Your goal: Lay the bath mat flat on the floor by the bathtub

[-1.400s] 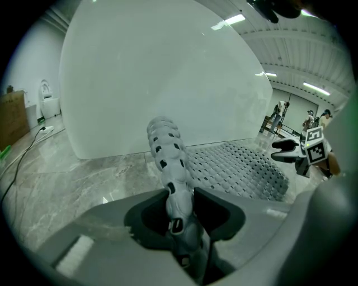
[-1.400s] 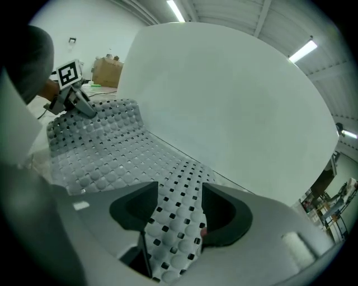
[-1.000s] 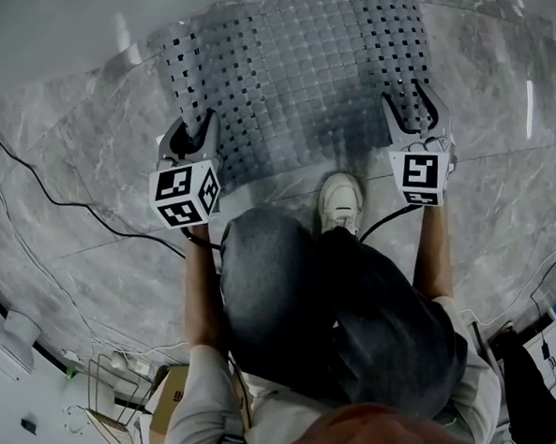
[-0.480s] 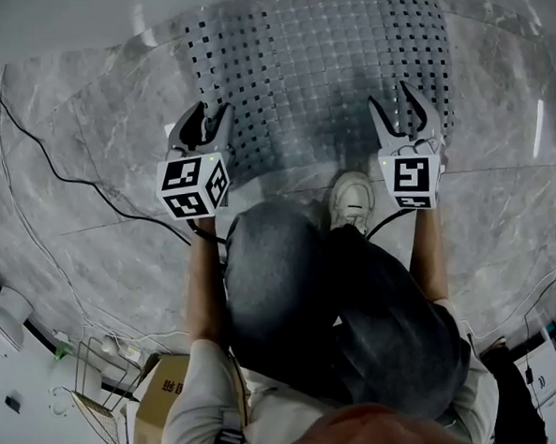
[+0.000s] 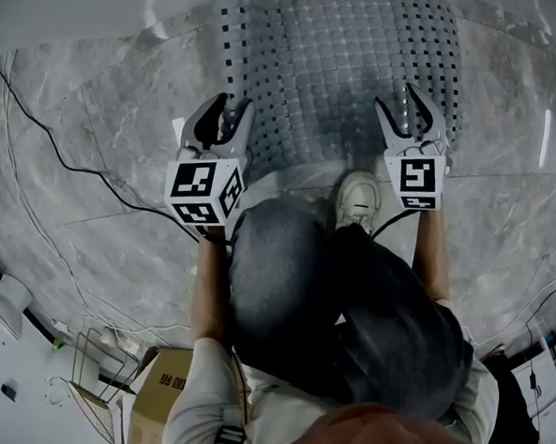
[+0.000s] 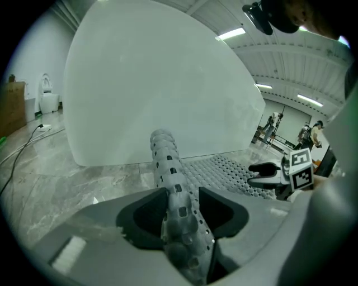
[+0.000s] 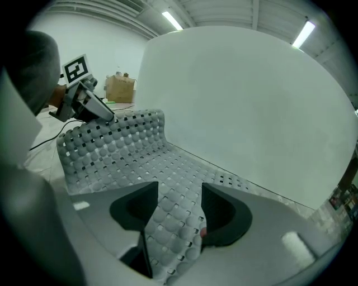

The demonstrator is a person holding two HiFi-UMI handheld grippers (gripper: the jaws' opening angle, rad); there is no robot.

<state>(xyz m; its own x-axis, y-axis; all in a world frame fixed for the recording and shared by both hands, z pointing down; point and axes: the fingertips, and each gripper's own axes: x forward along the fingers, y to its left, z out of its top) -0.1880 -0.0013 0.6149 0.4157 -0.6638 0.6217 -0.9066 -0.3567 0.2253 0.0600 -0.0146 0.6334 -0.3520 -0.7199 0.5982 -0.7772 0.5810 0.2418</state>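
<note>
**Two handheld grippers hold a perforated bath mat by its near edge, beside a white bathtub**

Seen from above, a grey bath mat (image 5: 344, 72) dotted with small square holes is spread over a grey marbled floor (image 5: 97, 180). Its far edge lies along the foot of a white bathtub (image 5: 78, 17). Its near edge is towards the person, who holds one gripper in each hand.

The left gripper (image 5: 218, 126) is at the mat's near left corner. Its jaws have just been opening. Its own view shows a folded strip of the mat's edge pinched between them, and that strip rises off the floor and runs away towards the tub. From the right gripper view, this left side of the mat curls up clear of the floor.

The right gripper (image 5: 409, 114) is at the near right corner. Its jaws are closed on a fold of the mat, which fills the gap between them. Beyond the jaws, the middle and right of the mat lie flat against the floor up to the tub wall.

A white shoe (image 5: 356, 197) stands just beside the mat's near edge, between the two grippers. A black cable (image 5: 68, 163) trails across the floor on the left, well apart from the mat. A cardboard box (image 5: 162, 397) sits behind the person.
</note>
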